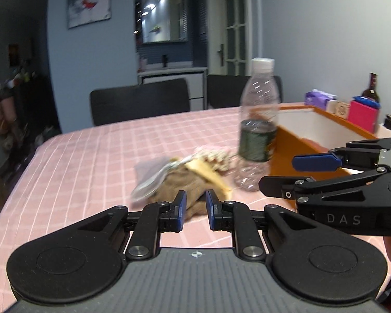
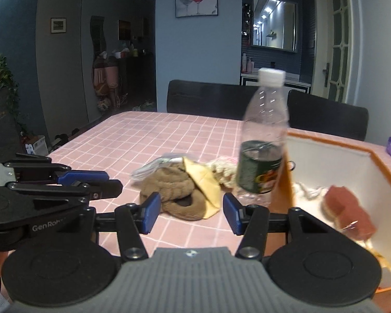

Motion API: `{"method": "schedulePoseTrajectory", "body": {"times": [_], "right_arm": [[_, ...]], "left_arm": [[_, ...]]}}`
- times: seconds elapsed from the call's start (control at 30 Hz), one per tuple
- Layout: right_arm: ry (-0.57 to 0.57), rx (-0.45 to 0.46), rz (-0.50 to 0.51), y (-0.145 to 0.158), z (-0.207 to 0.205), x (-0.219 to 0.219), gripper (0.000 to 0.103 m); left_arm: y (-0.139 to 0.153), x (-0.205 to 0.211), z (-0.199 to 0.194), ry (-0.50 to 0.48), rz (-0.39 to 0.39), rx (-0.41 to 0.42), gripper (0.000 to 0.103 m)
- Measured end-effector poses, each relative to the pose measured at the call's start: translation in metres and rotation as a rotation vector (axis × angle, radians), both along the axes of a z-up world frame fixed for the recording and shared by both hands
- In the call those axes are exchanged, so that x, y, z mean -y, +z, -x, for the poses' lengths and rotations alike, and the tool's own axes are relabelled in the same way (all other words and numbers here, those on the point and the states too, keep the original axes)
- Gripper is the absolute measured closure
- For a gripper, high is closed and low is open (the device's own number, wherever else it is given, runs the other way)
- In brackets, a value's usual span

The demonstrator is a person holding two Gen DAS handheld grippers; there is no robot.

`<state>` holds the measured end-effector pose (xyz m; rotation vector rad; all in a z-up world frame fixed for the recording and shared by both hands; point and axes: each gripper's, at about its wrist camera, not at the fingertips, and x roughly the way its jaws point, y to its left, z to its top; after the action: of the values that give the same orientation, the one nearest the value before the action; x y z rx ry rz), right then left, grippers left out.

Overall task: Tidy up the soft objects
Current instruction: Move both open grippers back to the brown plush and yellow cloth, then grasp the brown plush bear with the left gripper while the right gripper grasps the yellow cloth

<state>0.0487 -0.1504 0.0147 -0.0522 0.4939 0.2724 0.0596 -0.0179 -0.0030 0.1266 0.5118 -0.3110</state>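
Observation:
A pile of soft things lies mid-table: a brown knitted cloth [image 2: 177,195], a yellow cloth [image 2: 204,182], a clear plastic bag [image 2: 153,168] and a cream knitted piece [image 2: 223,170]. The pile also shows in the left wrist view [image 1: 187,180]. My left gripper [image 1: 196,207] is narrowly open just before the brown cloth, holding nothing. My right gripper [image 2: 192,214] is open wide and empty in front of the pile; it shows in the left wrist view [image 1: 284,173]. An orange box [image 2: 378,161] with a white inside stands right and holds a red soft item [image 2: 348,210].
A clear plastic bottle [image 2: 264,135] with a dark label stands upright between the pile and the box. The table has a pink checked cloth [image 2: 148,140]. Two dark chairs [image 2: 208,99] stand behind it. Small boxes and a dark bottle [image 1: 362,104] sit beyond the orange box.

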Motion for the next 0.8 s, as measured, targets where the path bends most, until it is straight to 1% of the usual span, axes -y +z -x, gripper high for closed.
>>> {"method": "schedulePoseTrajectory", "body": {"times": [0.1,0.23,0.27,0.33,0.47,0.57,0.63,0.7,0.73,0.77,0.8], "right_arm": [[-0.002,-0.002,0.012,-0.01,-0.008,-0.014,0.05],[-0.019,-0.017,0.045,-0.027,-0.022,-0.025,0.05],[-0.021,-0.027,0.048,-0.031,-0.026,-0.027,0.05],[-0.023,-0.042,0.053,-0.037,-0.034,-0.029,0.05],[-0.028,-0.055,0.073,-0.048,-0.048,-0.033,0.05],[-0.032,-0.063,0.079,-0.054,-0.059,-0.036,0.05],[-0.032,-0.069,0.075,-0.056,-0.068,-0.037,0.05],[-0.046,-0.067,0.09,-0.06,-0.076,-0.038,0.053],[-0.056,-0.067,0.104,-0.063,-0.08,-0.039,0.053],[-0.064,-0.071,0.117,-0.066,-0.085,-0.039,0.055],[-0.063,-0.076,0.121,-0.07,-0.089,-0.039,0.058]], "left_arm": [[-0.008,-0.014,-0.004,0.021,-0.001,-0.028,0.077],[-0.017,-0.029,-0.009,0.028,-0.014,-0.039,0.054],[-0.018,-0.03,-0.012,0.03,-0.022,-0.038,0.052],[-0.02,-0.03,-0.02,0.024,-0.034,-0.045,0.05],[-0.021,-0.029,-0.04,0.014,-0.032,-0.062,0.042],[-0.024,-0.026,-0.055,0.01,-0.047,-0.081,0.042],[-0.027,-0.026,-0.066,0.008,-0.018,-0.112,0.042],[-0.03,-0.027,-0.075,-0.007,0.025,-0.144,0.041],[-0.031,-0.026,-0.08,-0.012,0.045,-0.16,0.039],[-0.033,-0.026,-0.084,-0.016,0.06,-0.173,0.036],[-0.036,-0.024,-0.088,-0.021,0.07,-0.186,0.036]]}}
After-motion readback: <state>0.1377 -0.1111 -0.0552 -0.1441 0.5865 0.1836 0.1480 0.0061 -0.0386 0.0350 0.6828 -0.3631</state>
